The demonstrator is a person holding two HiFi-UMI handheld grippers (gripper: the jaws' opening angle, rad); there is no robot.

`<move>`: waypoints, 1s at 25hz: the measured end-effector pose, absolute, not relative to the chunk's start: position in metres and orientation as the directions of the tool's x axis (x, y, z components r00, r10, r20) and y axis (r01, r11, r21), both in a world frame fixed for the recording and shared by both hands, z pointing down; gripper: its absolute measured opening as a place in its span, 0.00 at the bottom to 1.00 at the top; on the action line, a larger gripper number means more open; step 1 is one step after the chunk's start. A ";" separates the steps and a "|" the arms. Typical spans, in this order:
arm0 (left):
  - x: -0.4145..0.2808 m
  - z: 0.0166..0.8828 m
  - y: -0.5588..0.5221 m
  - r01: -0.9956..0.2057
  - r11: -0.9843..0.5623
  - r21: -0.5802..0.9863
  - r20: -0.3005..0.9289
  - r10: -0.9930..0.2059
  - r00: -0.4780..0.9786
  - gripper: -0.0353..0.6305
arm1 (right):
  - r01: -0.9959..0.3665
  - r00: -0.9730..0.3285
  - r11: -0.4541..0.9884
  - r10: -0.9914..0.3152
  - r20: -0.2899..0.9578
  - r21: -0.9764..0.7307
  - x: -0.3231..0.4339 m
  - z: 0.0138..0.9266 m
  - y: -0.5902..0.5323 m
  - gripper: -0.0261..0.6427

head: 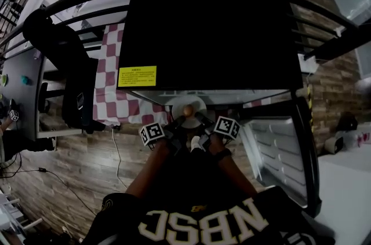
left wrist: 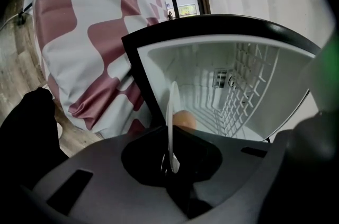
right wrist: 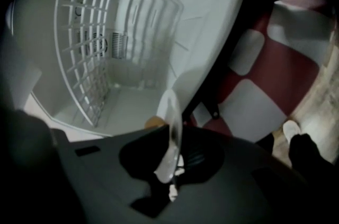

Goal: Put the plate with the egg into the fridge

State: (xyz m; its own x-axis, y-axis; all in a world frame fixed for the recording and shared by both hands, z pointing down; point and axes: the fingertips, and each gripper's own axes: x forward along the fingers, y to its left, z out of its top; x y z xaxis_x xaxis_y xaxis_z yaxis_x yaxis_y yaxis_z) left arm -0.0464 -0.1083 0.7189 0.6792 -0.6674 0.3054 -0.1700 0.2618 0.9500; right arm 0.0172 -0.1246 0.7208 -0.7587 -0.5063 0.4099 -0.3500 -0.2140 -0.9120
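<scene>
Claws (left wrist: pixel 170 163) (right wrist: pixel 170 175) tight on plate (left wrist: pixel 172 106) rim

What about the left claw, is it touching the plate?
Touching. The left gripper view shows the plate edge-on, its rim pinched between the jaws of the left claw.

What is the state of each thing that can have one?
fridge: open, only a wire shelf inside
plate: held at its rim by both grippers, at the fridge opening
egg: resting on the plate
left gripper: shut on the plate
right gripper: shut on the plate
</scene>
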 end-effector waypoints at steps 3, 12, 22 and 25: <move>-0.048 0.724 -0.116 -0.179 0.278 0.944 0.324 -0.672 0.666 0.11 | -0.352 -0.746 -0.219 -0.522 0.414 -0.910 0.017 0.724 -0.134 0.11; -0.054 0.734 -0.144 -0.124 0.321 0.939 0.327 -0.720 0.612 0.11 | -0.364 -0.706 -0.234 -0.562 0.431 -0.902 0.013 0.732 -0.160 0.11; -0.053 0.741 -0.160 -0.123 0.329 0.936 0.335 -0.734 0.591 0.11 | -0.357 -0.700 -0.234 -0.574 0.424 -0.904 0.016 0.734 -0.179 0.11; -0.052 0.741 -0.164 -0.114 0.329 0.937 0.331 -0.738 0.588 0.11 | -0.356 -0.692 -0.235 -0.585 0.424 -0.904 0.018 0.733 -0.182 0.11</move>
State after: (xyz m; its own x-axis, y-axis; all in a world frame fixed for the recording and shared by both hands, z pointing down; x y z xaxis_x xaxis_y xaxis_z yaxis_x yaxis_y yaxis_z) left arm -0.0522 -0.1639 0.7413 0.5884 -0.7379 0.3306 -0.1138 0.3293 0.9374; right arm 0.0177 -0.1822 0.7333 -0.6917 -0.5845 0.4241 -0.3558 -0.2351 -0.9045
